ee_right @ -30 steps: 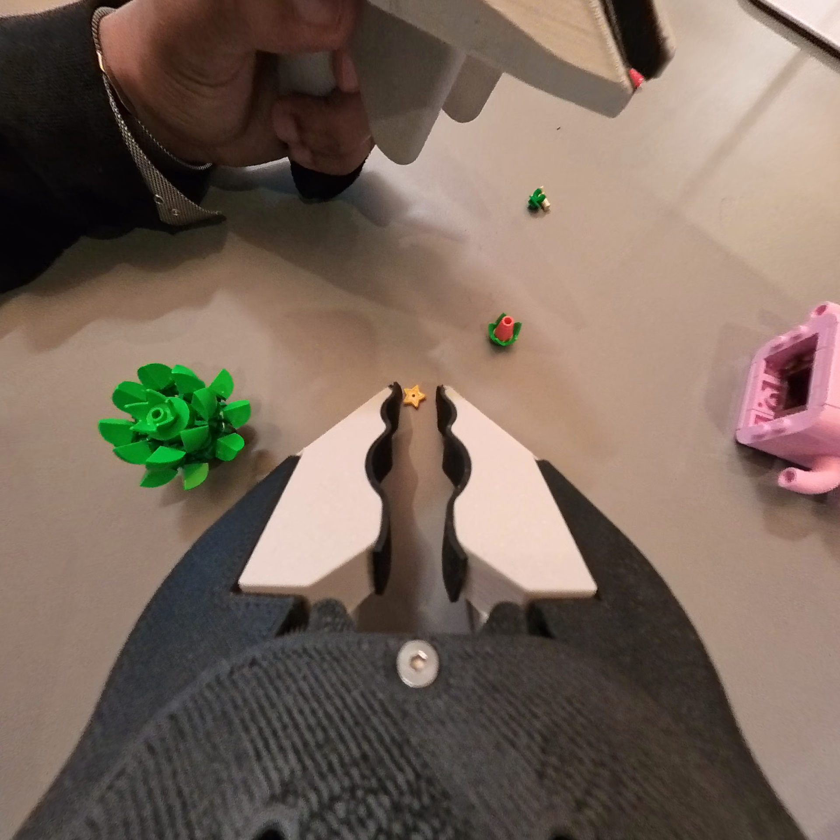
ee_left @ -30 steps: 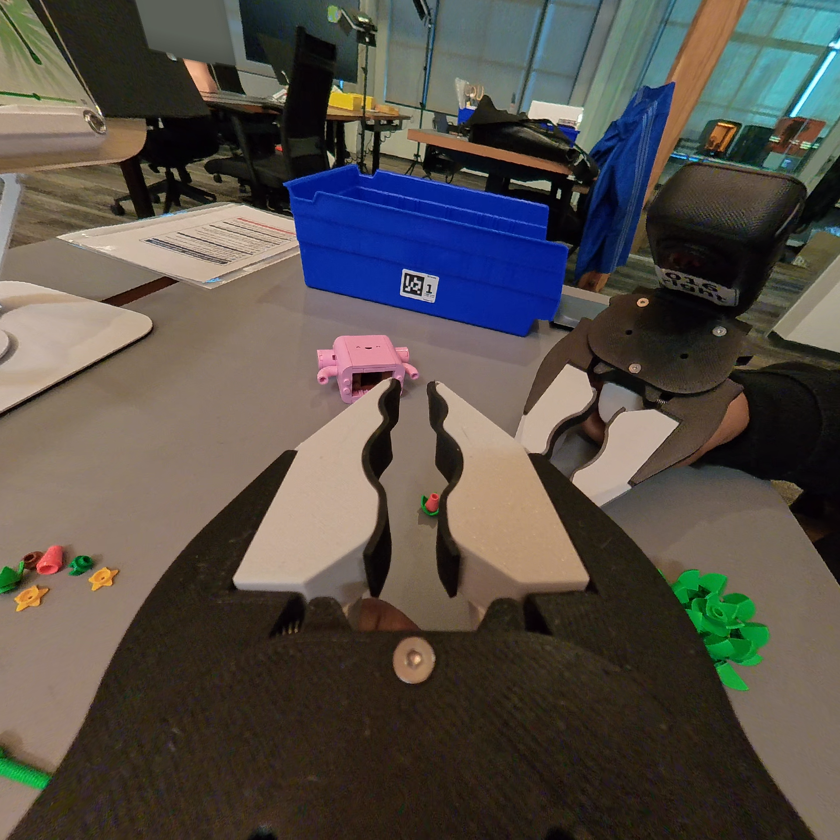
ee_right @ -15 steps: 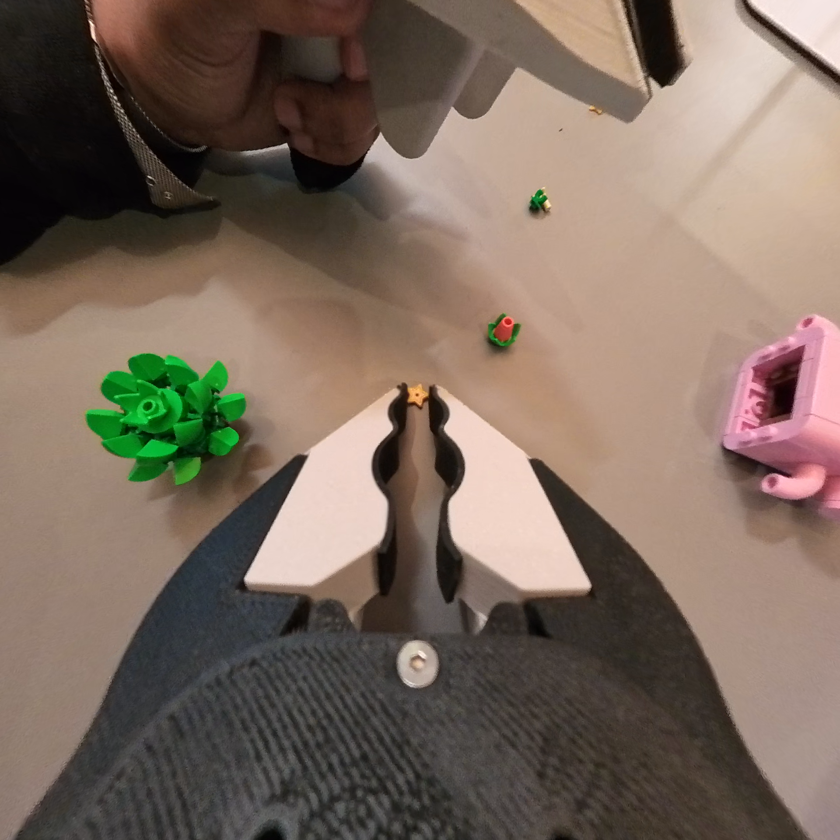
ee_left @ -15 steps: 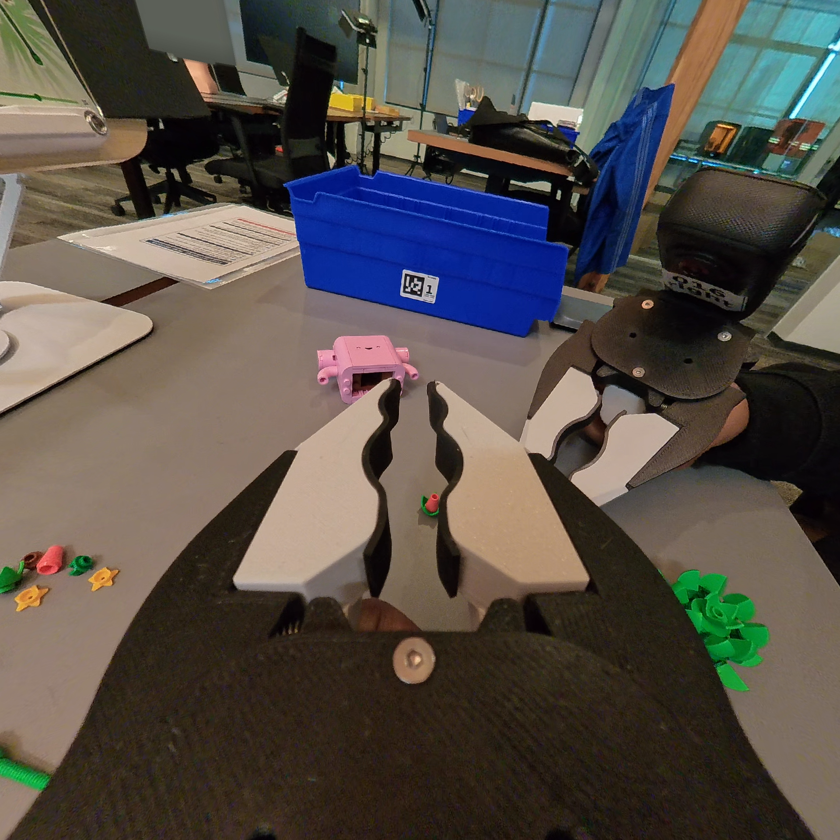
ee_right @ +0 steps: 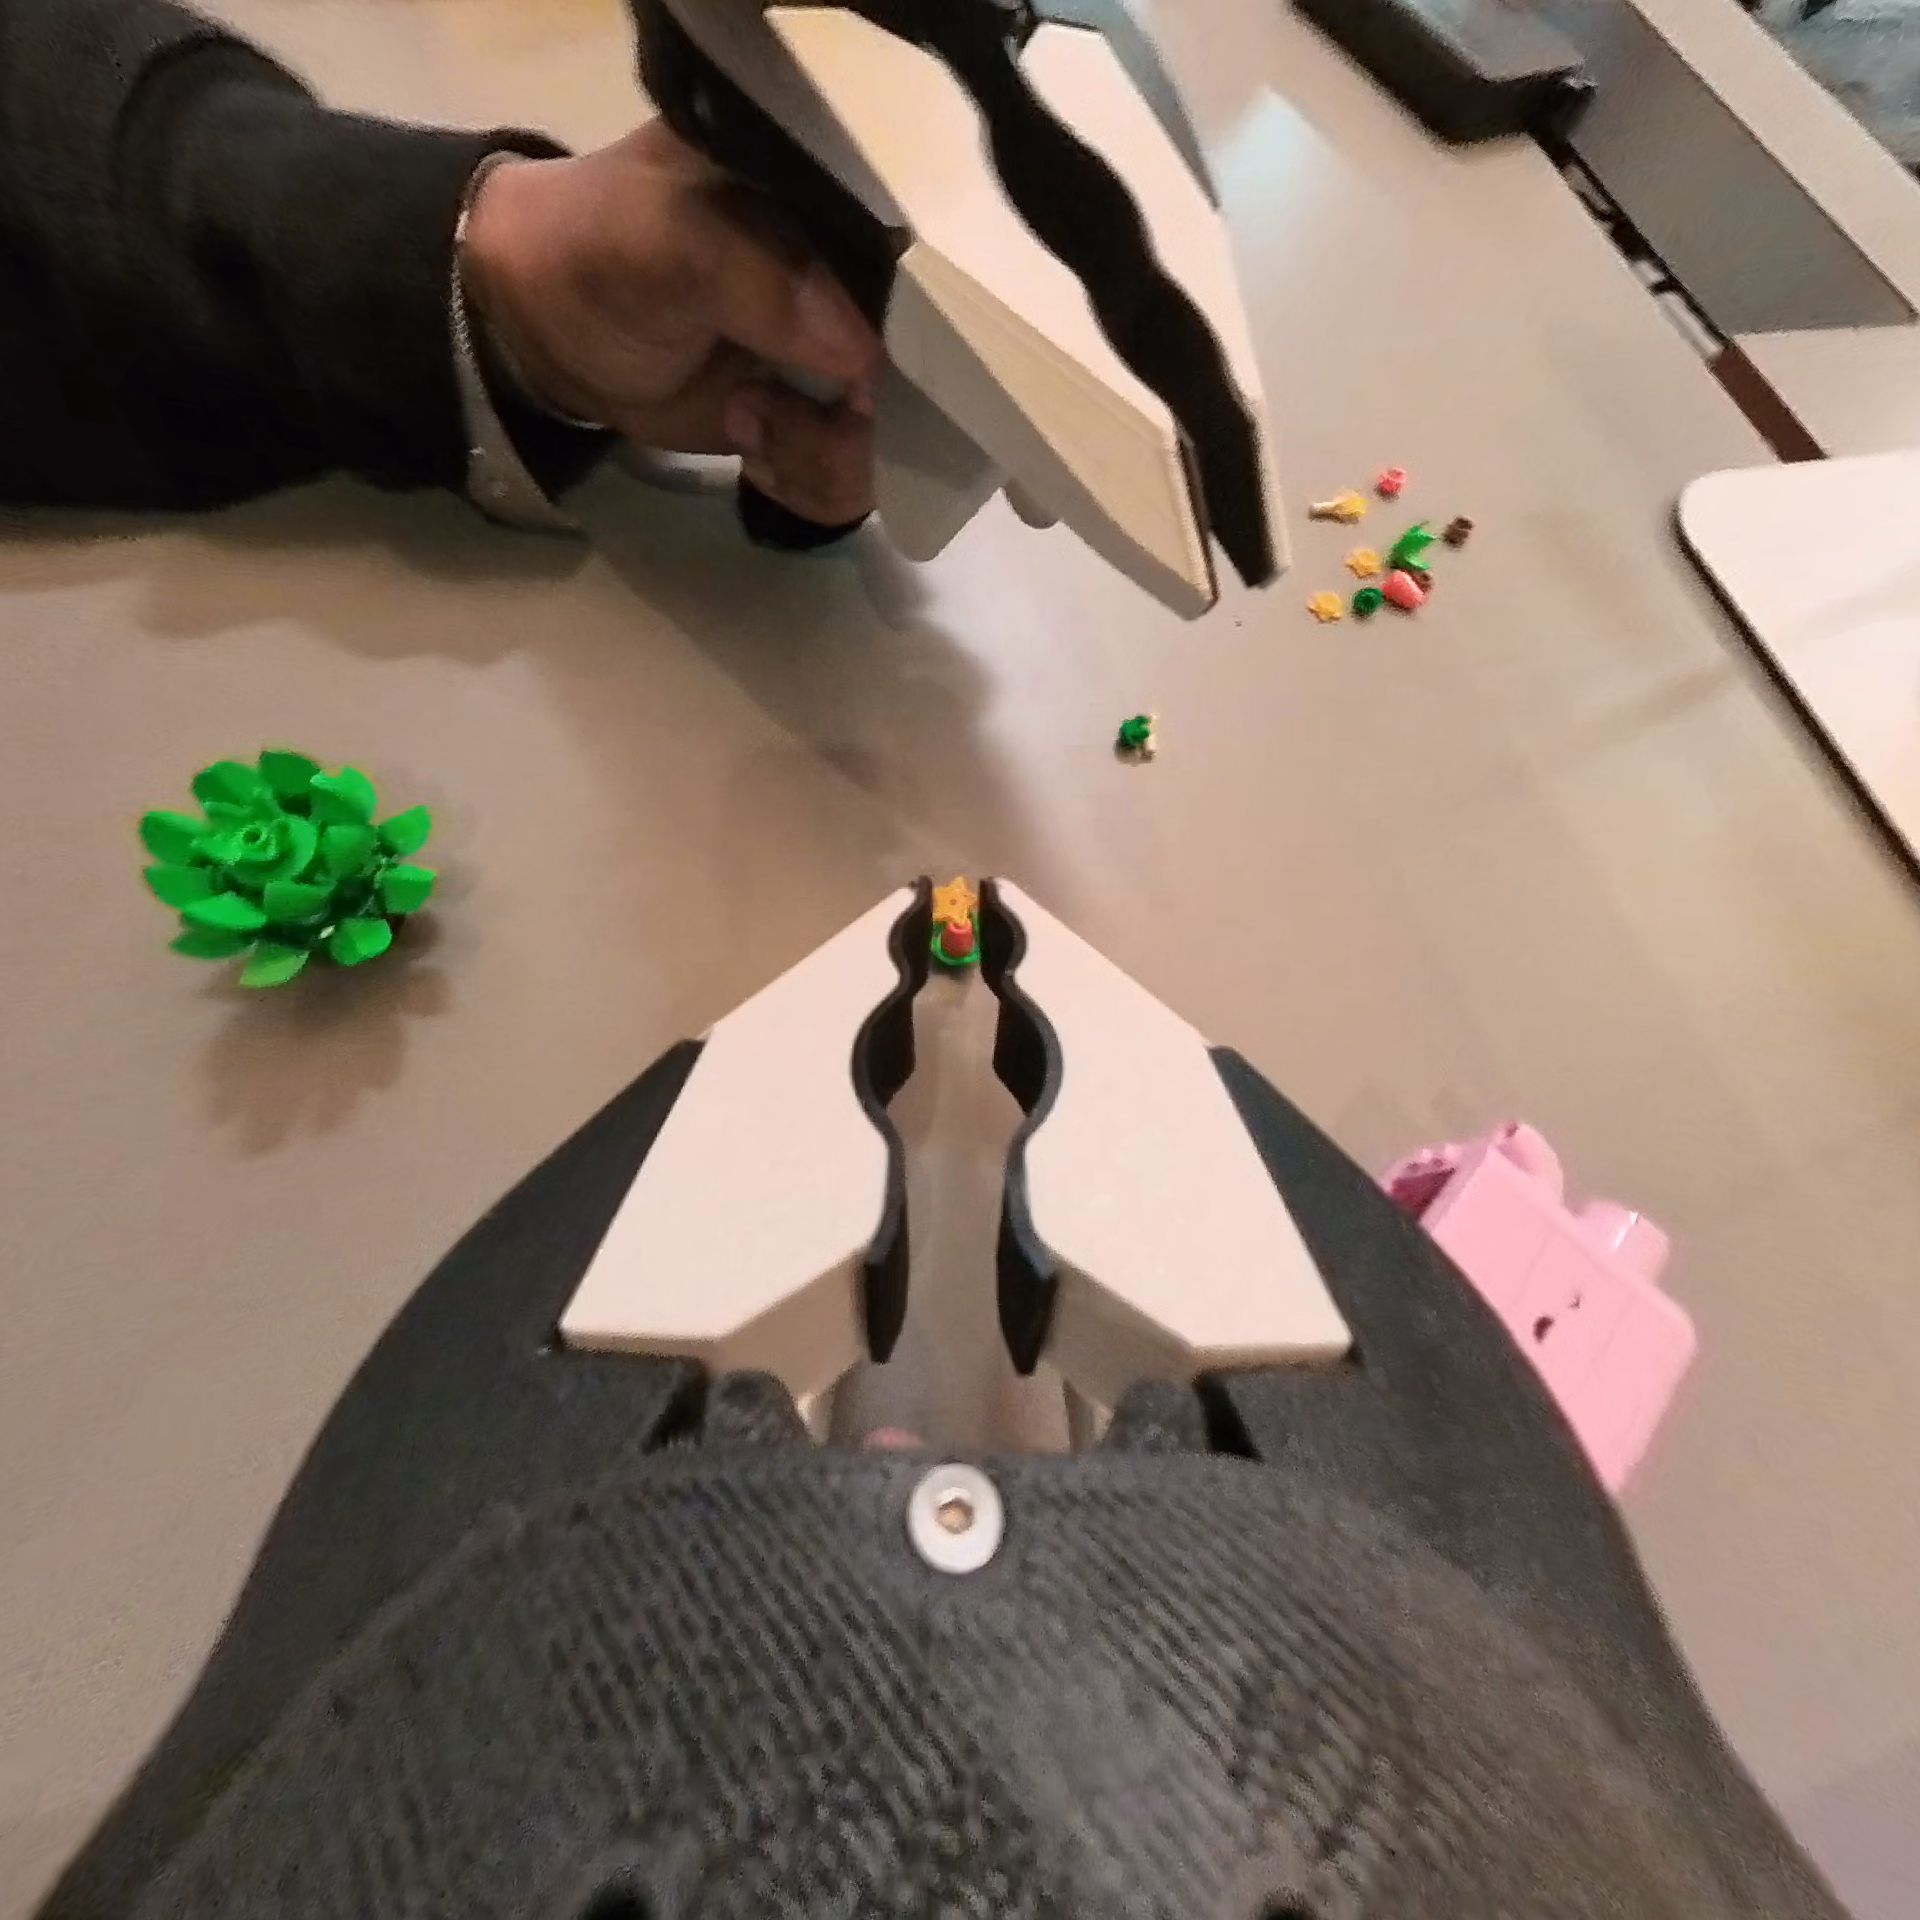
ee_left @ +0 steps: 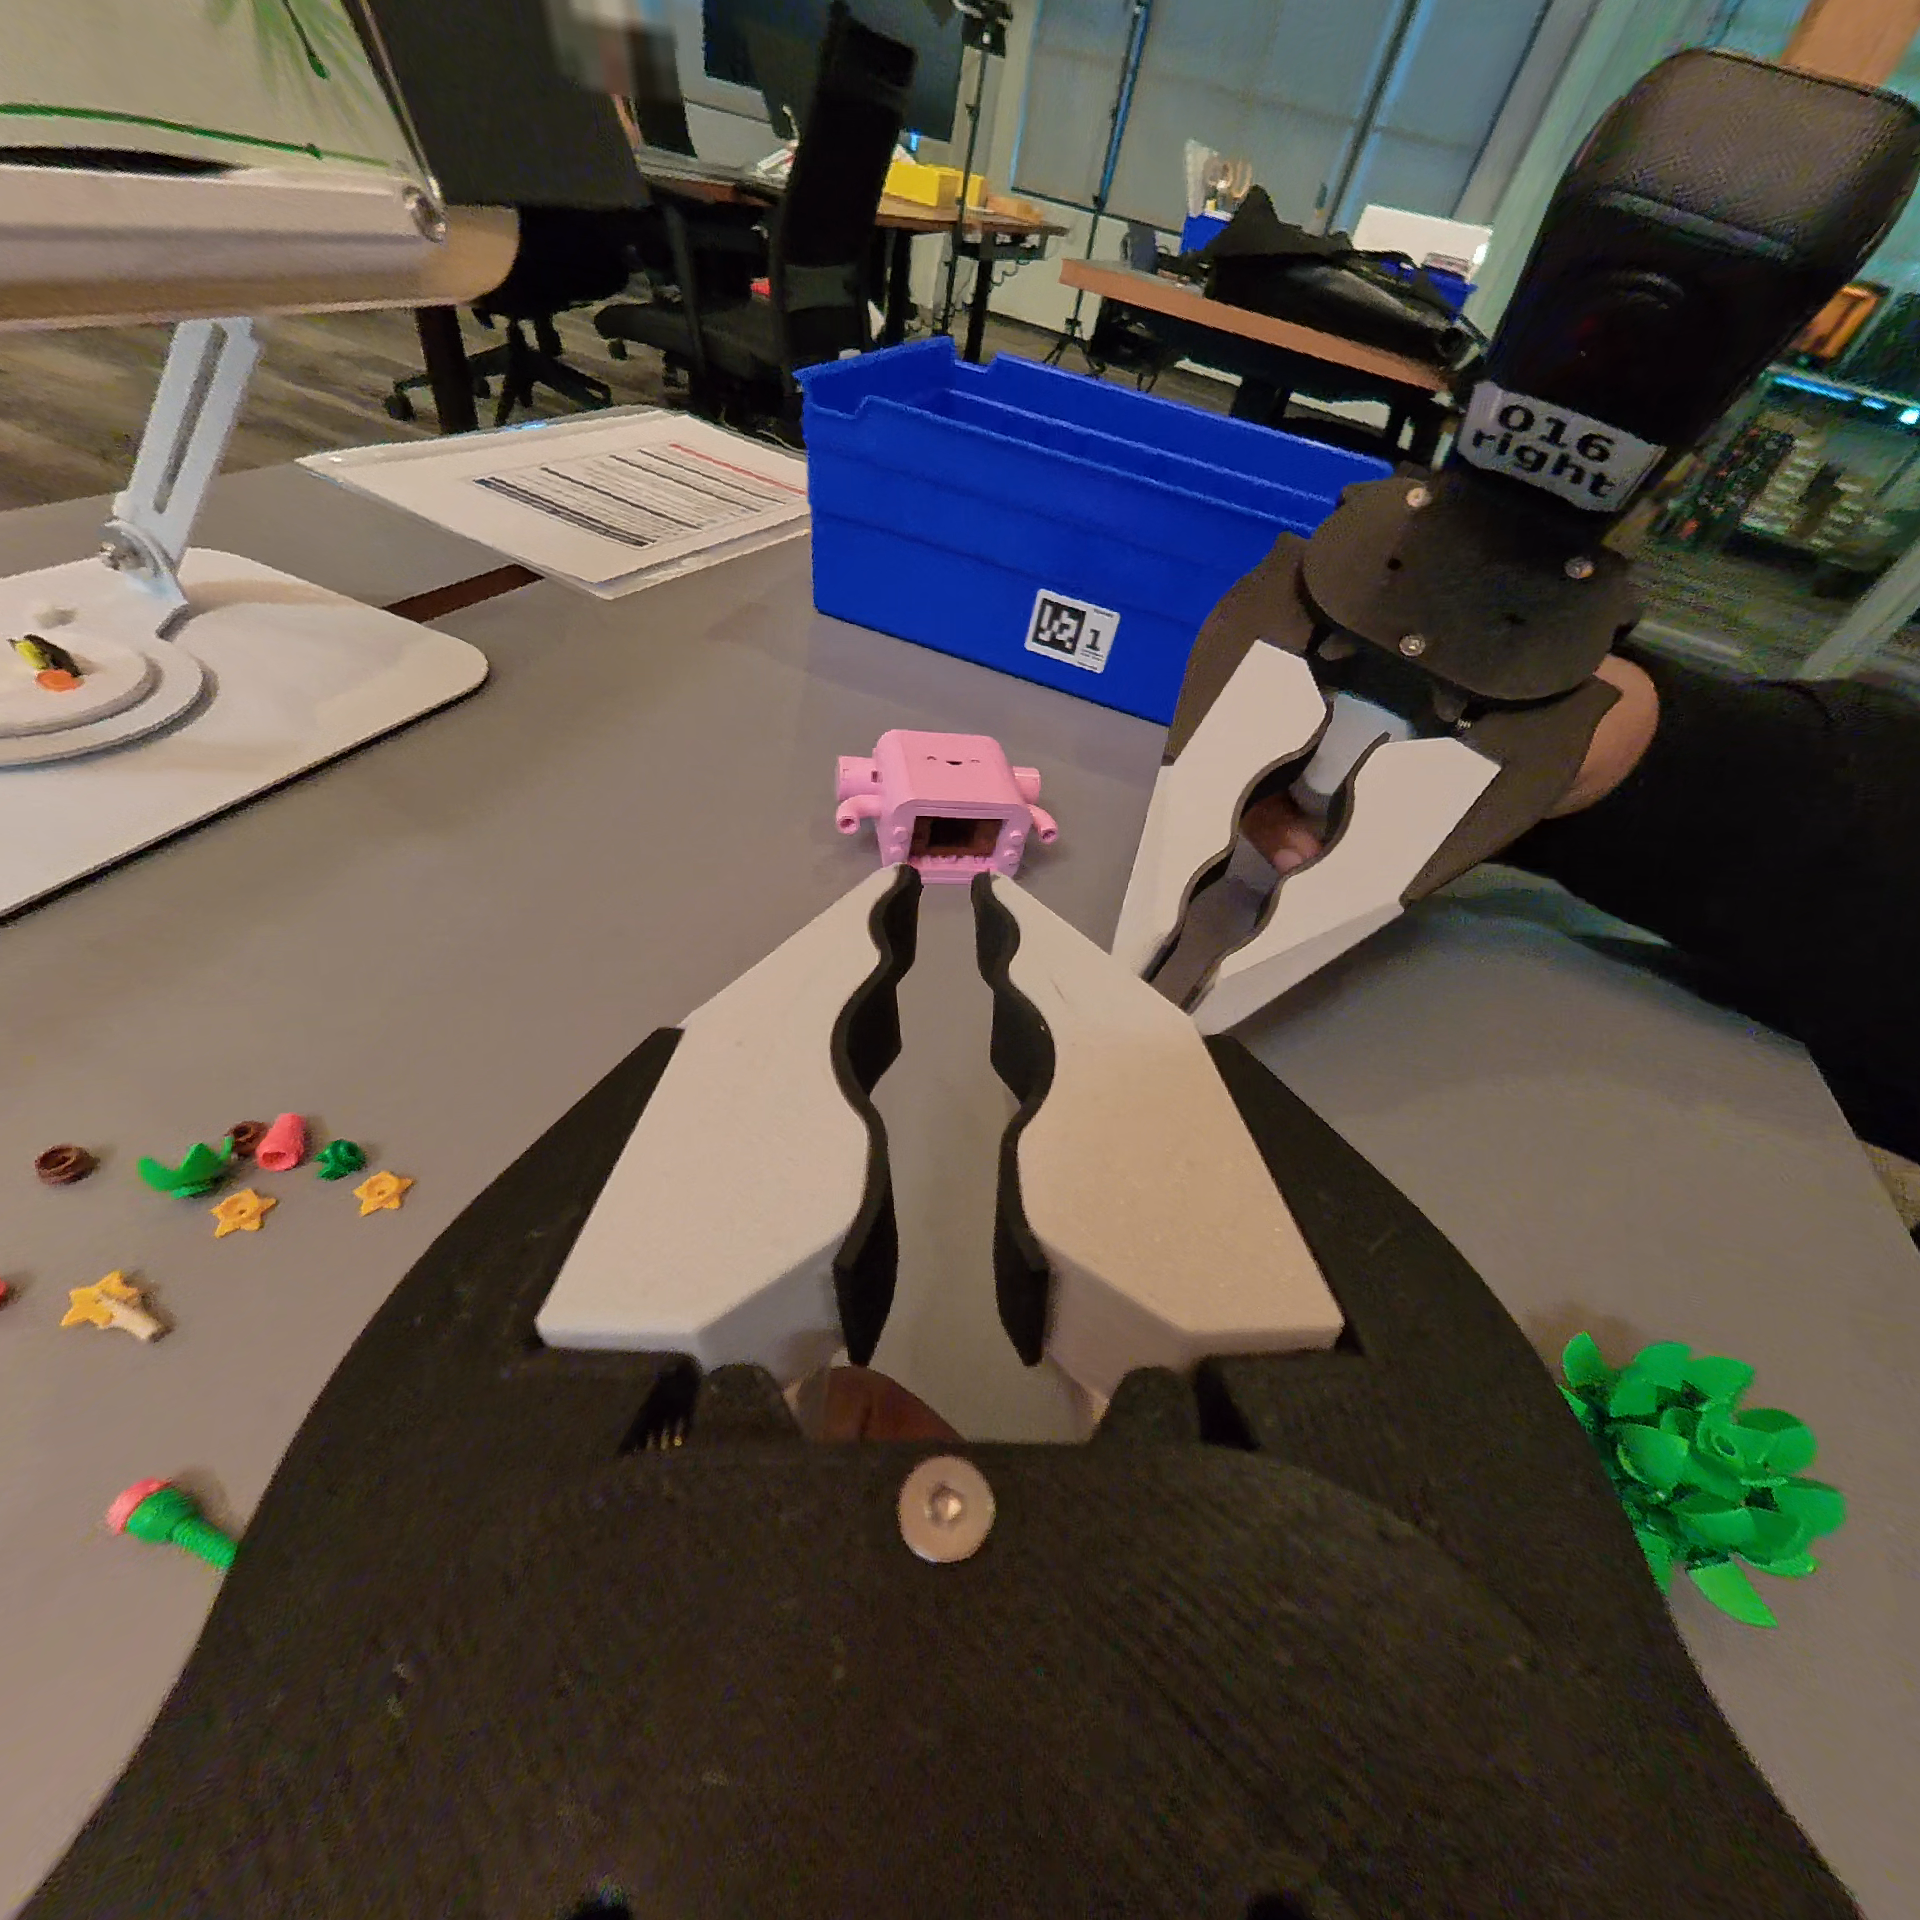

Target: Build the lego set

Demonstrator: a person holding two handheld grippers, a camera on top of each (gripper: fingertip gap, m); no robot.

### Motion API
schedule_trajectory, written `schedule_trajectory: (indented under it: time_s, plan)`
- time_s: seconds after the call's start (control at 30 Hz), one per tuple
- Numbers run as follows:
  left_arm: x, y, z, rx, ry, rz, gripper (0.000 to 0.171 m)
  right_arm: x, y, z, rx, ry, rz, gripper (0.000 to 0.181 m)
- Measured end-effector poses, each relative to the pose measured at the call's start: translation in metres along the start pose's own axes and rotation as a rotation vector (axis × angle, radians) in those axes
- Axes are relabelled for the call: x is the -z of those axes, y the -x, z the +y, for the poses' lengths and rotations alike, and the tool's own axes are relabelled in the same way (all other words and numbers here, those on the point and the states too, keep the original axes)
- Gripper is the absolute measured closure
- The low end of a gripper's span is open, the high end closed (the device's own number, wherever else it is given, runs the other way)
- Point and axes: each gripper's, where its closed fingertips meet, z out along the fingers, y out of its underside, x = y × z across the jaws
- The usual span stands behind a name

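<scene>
1. Your right gripper (ee_right: 951,902) is closed to a narrow gap, pinching a small yellow star-shaped plastic flower piece (ee_right: 953,898) at its very fingertips, directly above a tiny red cone bud in a green cup (ee_right: 953,941) standing on the grey desk (ee_right: 623,1039).
2. Your left gripper (ee_left: 943,883) hangs part-open and empty, aimed at the pink square plastic pot with stubby legs (ee_left: 943,798) near the desk's far edge, in front of the blue plastic bin (ee_left: 1039,499).
3. The green leafy plastic rosette (ee_right: 286,868) lies well apart, toward the desk's near edge; spare small flower pieces (ee_left: 244,1174) sit toward the left edge.
4. Risk: the star is held by its points only. Off-centre pressing would likely tip the unsupported bud or flick the star out.
5. Risk: whether star and bud touch cannot be told.
</scene>
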Motion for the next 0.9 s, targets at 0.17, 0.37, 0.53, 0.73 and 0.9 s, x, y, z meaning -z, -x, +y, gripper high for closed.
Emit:
schedule_trajectory:
  time_s: [0.17, 0.37, 0.53, 0.73, 0.9]
  plan:
    - [0.003, 0.006, -0.001, 0.002, -0.003, -0.026, 0.163, 0.0, 0.002, 0.0, 0.113, 0.031, -0.14, 0.174]
    - [0.002, 0.007, 0.0, -0.005, 0.0, -0.034, 0.163, 0.002, 0.003, -0.01, 0.187, 0.05, -0.298, 0.174]
    - [0.003, 0.008, -0.002, 0.011, -0.016, -0.034, 0.163, -0.003, 0.0, -0.002, 0.304, 0.187, -0.406, 0.174]
    - [0.006, 0.011, -0.006, 0.035, -0.041, -0.038, 0.163, -0.012, 0.006, 0.01, 0.301, 0.28, -0.509, 0.174]
    - [0.006, 0.01, -0.008, 0.044, -0.05, -0.028, 0.163, -0.014, 0.004, 0.016, 0.298, 0.295, -0.529, 0.174]
